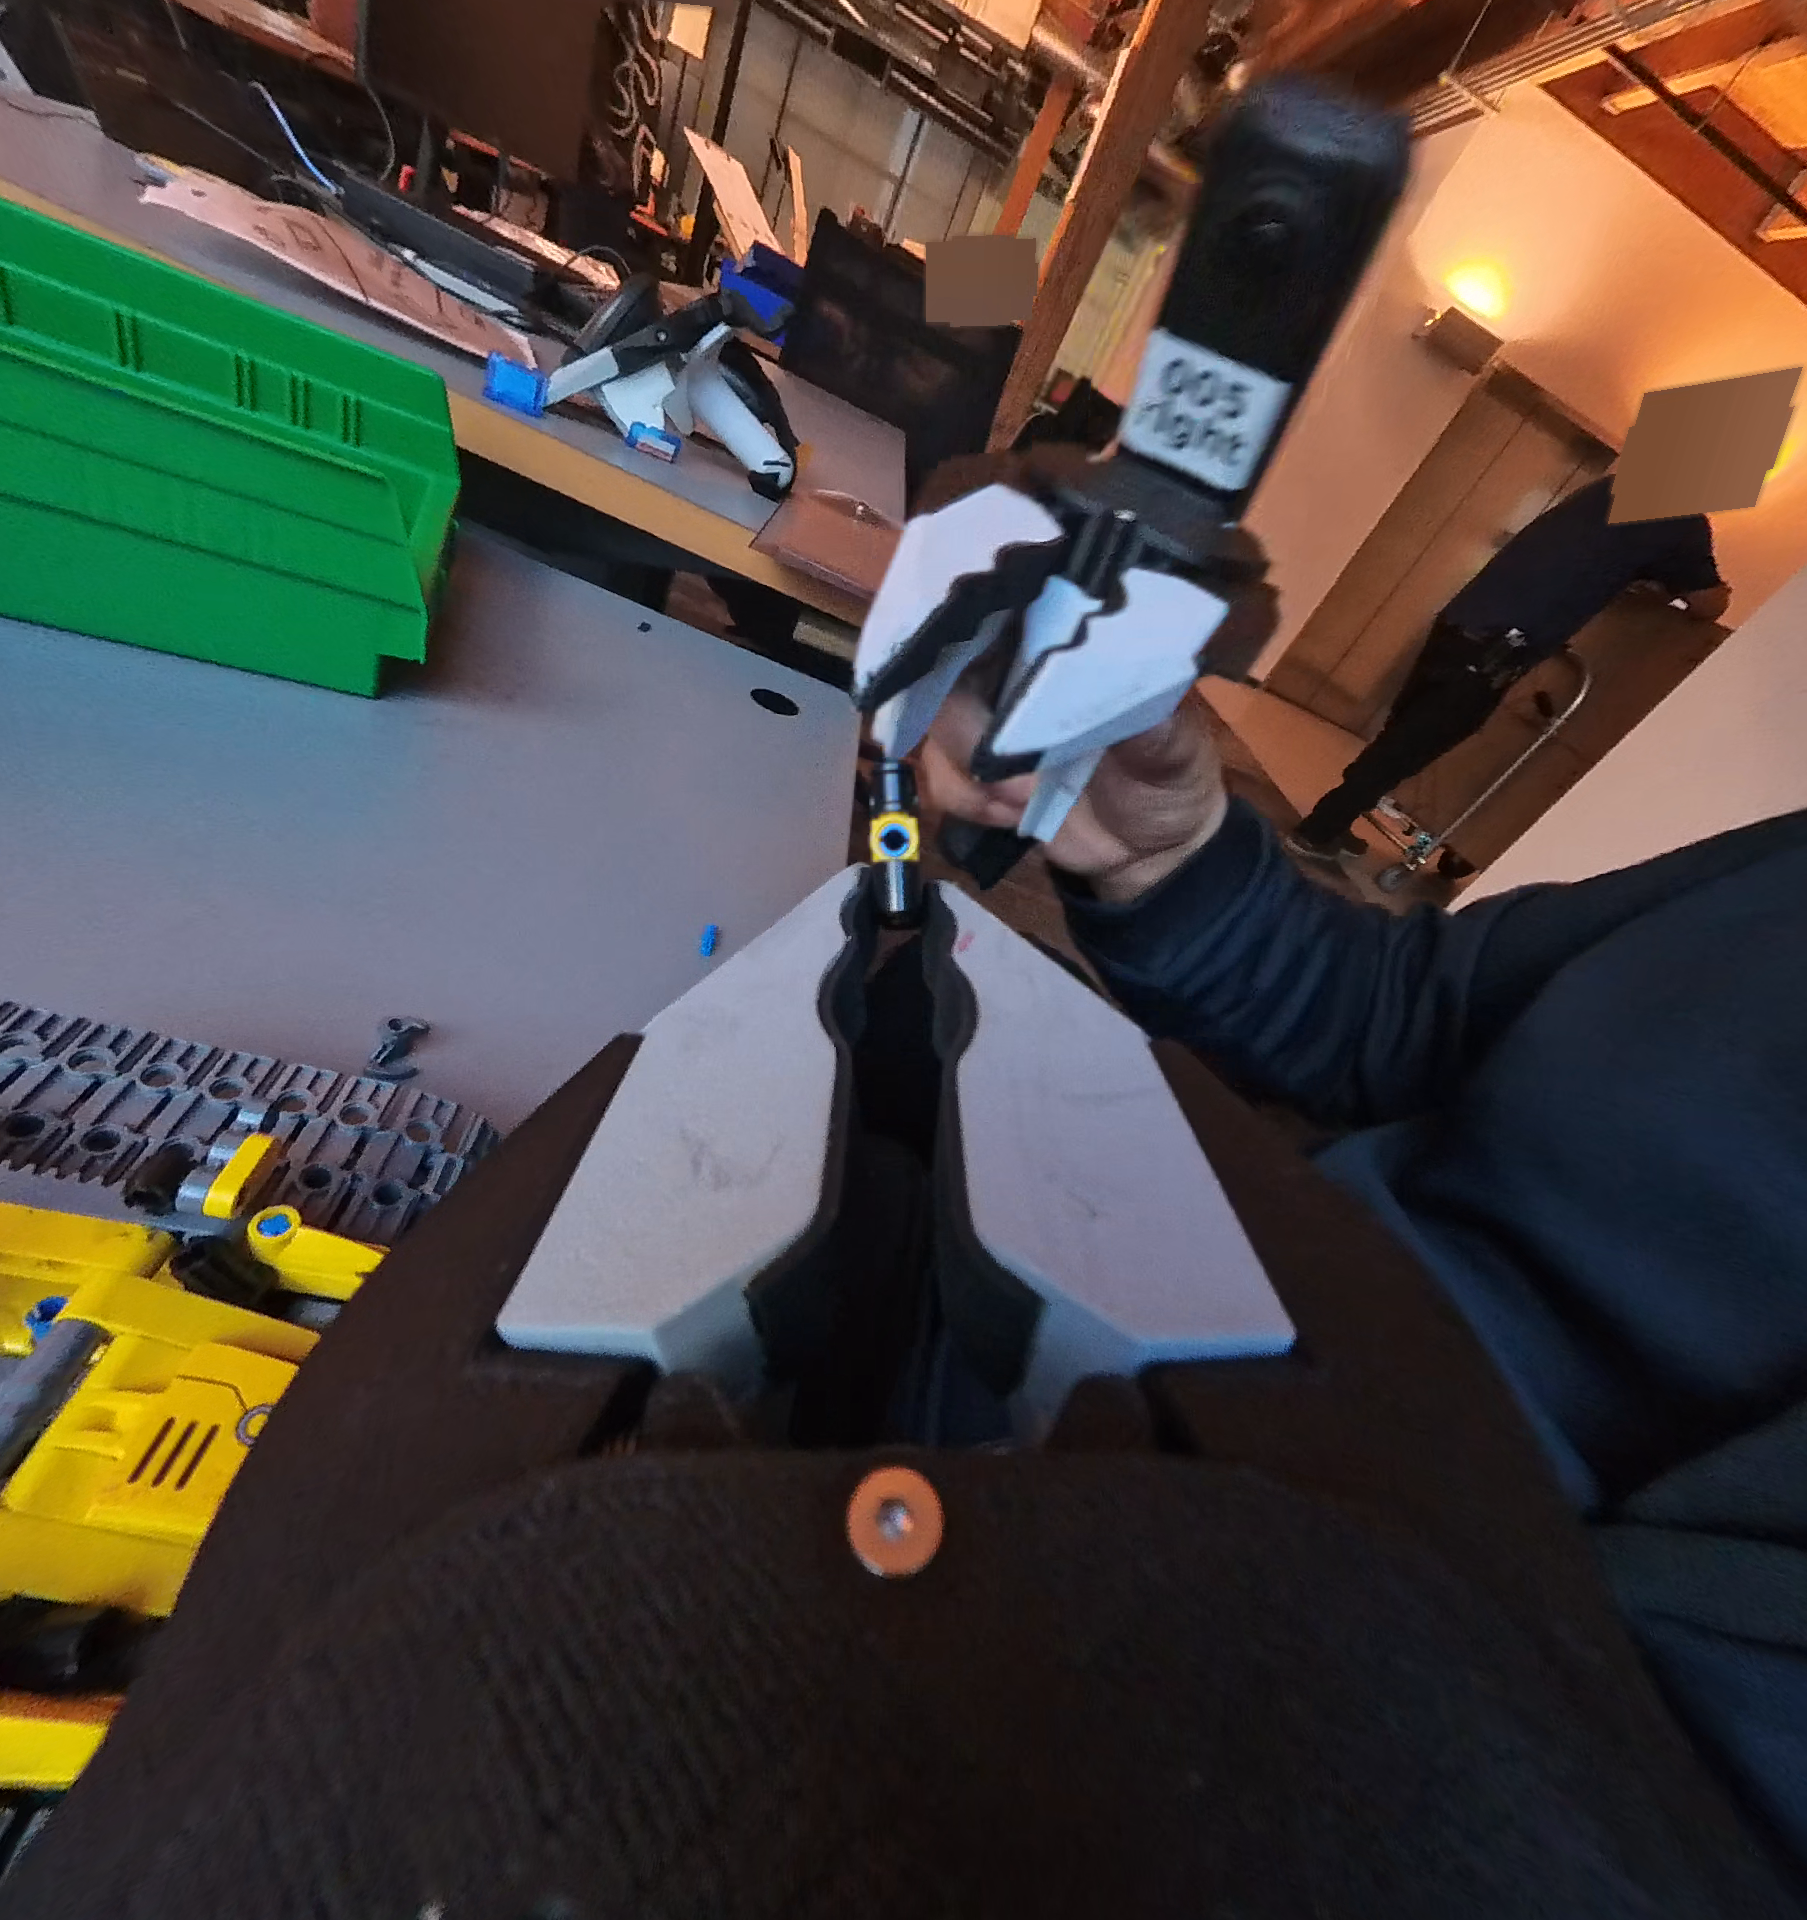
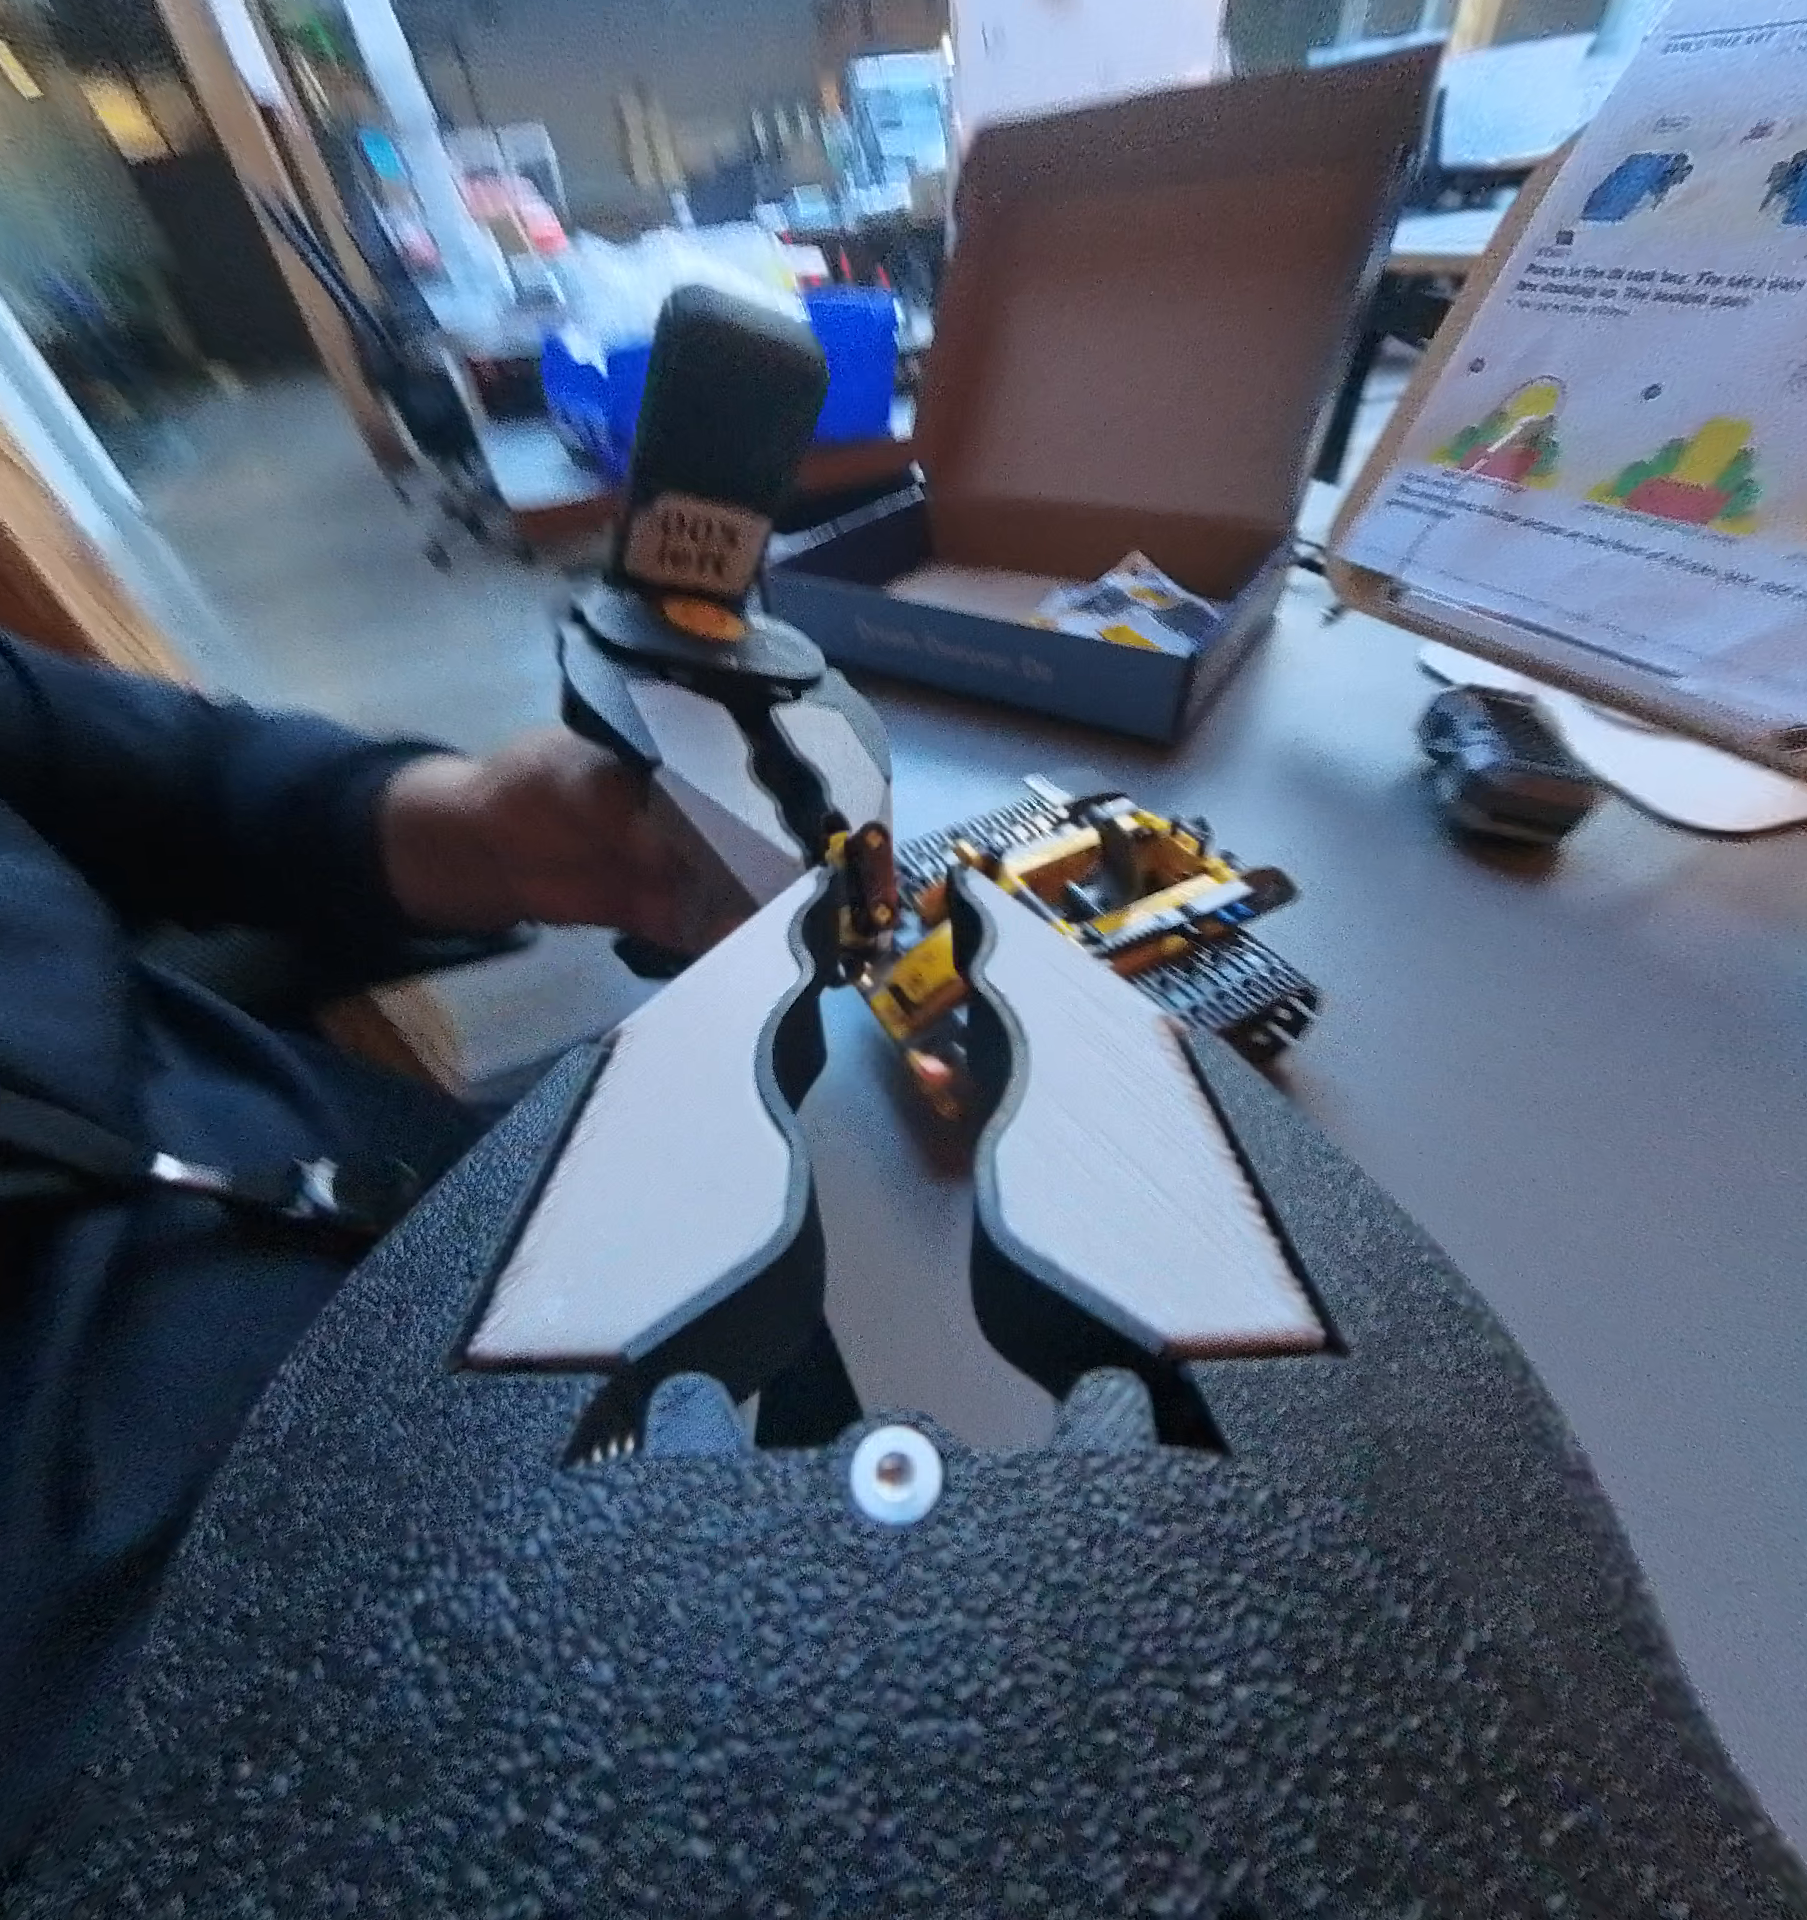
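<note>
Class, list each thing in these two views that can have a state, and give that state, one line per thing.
left gripper: shut on the black pin
black pin: upright, carries a yellow connector, clamped at its lower end
right gripper: jaws open, holding nothing
cardboard box: lid open
yellow tracked model: partly built, standing on the table
green bins: stacked

Workshop/lab w/ cluttered benches (image 1: 255, 727), green bins (image 1: 182, 436), exposed beams (image 1: 1096, 208)

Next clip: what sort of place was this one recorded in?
Probably a shared workshop or lab office. Grey worktables hold a green plastic bin, a spare gripper and a yellow brick-built tracked vehicle; an open cardboard box and exposed timber beams fit that too.
</note>
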